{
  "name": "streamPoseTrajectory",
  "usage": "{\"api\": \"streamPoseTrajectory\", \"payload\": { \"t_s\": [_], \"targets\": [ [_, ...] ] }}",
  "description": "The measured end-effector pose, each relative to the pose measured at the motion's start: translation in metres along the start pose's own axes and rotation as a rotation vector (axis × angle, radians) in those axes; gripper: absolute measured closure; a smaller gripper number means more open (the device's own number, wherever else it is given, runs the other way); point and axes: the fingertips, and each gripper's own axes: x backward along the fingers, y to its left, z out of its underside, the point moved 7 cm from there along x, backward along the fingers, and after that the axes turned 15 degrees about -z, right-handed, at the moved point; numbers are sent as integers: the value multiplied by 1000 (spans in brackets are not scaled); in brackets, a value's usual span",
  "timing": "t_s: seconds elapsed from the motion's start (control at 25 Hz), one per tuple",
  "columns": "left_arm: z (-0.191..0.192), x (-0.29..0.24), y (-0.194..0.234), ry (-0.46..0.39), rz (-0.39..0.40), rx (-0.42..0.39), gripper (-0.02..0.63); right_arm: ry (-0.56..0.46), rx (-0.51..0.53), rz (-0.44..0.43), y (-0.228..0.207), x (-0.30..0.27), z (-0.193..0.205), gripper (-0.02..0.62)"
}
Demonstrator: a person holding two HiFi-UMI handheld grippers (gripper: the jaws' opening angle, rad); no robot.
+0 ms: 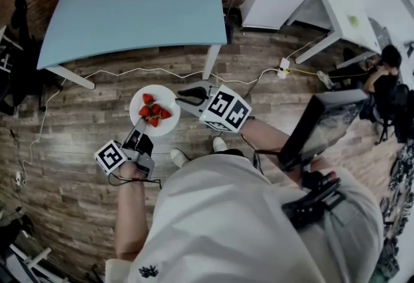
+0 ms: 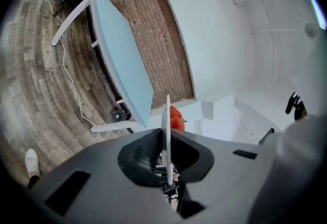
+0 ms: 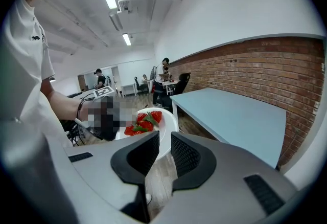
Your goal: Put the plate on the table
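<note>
one plate [image 1: 169, 99] of strawberries [image 1: 154, 110] over wood floor [image 1: 77, 126], left tool [image 1: 141, 123] tight on its rim, right tool [image 1: 187, 93] apart, table [image 1: 142, 4] ahead

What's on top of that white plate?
A small pile of red strawberries with green leaves. The left gripper clamps the plate at its near rim, hiding that bit; anything beneath the berries is covered.

Strawberries [image 1: 154, 112] lay on the plate [image 1: 137, 102], over the floor [image 1: 71, 139] and short of the surface [image 1: 139, 7]. The left hand-held gripper [image 1: 141, 124] was at its near rim, and the right hand-held gripper [image 1: 184, 94] was at its right.
</note>
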Motion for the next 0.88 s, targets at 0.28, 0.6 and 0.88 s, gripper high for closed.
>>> {"api": "streamPoseTrajectory", "payload": {
  "t_s": [0.28, 0.6, 0.88],
  "targets": [
    [-32, 14, 21, 58, -15, -41, 589, -50, -18, 63, 1, -37, -12, 535],
    [-52, 9, 27, 84, 16, -43, 589, -48, -38, 104, -2, -45, -16, 535],
    [-87, -29, 25, 103, 18, -49, 589, -41, -42, 100, -49, -59, -20, 535]
  ]
}}
